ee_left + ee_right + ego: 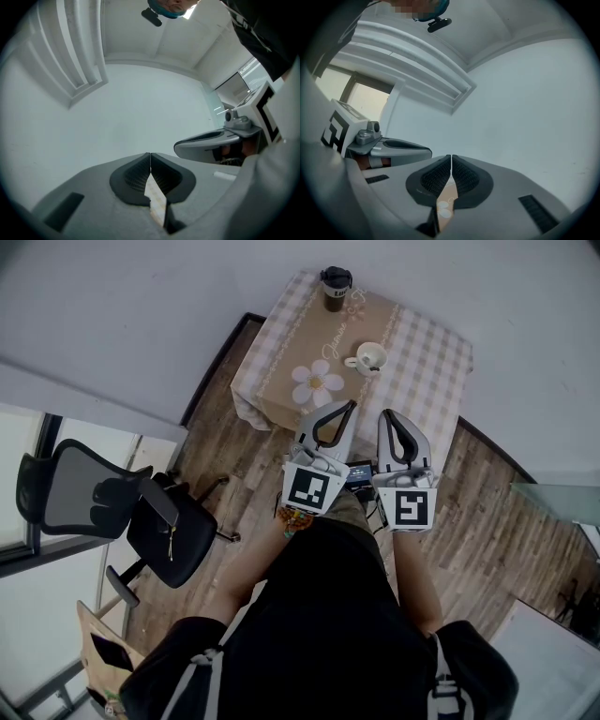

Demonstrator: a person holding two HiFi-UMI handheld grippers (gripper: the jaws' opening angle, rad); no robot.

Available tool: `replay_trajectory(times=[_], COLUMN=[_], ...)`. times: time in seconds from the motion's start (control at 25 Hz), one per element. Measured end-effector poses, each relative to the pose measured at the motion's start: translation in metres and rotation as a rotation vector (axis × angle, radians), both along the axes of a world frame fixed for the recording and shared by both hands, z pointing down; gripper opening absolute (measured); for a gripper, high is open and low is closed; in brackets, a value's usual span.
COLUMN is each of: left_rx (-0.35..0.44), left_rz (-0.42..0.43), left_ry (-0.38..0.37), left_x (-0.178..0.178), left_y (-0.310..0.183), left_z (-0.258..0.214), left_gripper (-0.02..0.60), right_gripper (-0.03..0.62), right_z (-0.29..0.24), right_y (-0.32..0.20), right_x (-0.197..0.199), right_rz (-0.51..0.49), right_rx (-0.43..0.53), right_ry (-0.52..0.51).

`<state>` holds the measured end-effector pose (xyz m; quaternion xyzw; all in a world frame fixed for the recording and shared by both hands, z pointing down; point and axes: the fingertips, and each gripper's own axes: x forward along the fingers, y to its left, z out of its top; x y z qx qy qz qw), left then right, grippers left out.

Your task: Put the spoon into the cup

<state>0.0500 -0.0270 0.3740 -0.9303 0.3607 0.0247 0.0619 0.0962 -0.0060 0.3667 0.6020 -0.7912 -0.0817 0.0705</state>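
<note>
Cup [370, 358]: one; dark tumbler [336, 287]: one; table [427, 381]: one.

Tabletop [427, 371]: beige/white check cloth, tan centre w/ white daisy [317, 382]. Cup [372, 357] white; office chair [173, 535] black; floor [487, 521] brown wood planks.

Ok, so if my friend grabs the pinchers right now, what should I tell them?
Left gripper: shut, nothing in it, held up in front of the person, short of the table.
Right gripper: shut, empty, beside the left one.
White cup: upright on the checked tablecloth, right of the flower print. A dark travel mug stands at the far edge.
Spoon: not clearly visible; the cup is too small to tell whether it is inside.
Done: cannot confirm.
Left: look in the cup; if there is no spoon, find it and put it in.
</note>
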Motion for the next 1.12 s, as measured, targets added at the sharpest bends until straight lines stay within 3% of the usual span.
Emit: replay_trajectory(times=[1.12], left_rx=[-0.006], left_rz=[0.009], left_ry=[0.01], left_x=[-0.0026], left_y=[-0.0007], left_z=[0.0006], left_gripper=[0.017], right_gripper=[0.009], right_z=[0.0025], right_y=[-0.0026], right_x=[0.0043], right_rz=[0.029], right_rx=[-0.016], right_ry=[-0.005])
